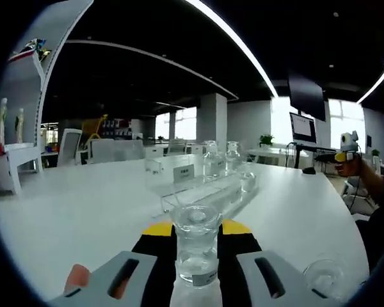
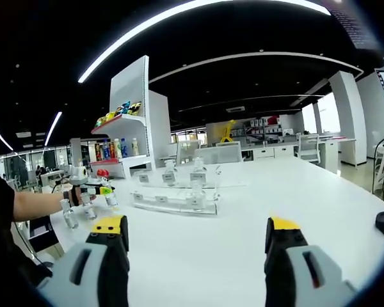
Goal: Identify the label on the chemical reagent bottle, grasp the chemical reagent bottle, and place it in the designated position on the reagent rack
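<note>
Open office: black ceiling (image 2: 256,83) with light strips (image 1: 233,38), bright windows (image 1: 342,118), white shelving (image 2: 131,102).

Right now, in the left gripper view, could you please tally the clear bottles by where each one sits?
Held bottle between the left gripper's fingers: 1
Rack bottles on the clear rack: 3
Loose bottle on the table: 1
Total: 5

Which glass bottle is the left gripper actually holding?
The bottle clamped between the left hand-held gripper jaws; the other bottles stand on the clear rack.
</note>
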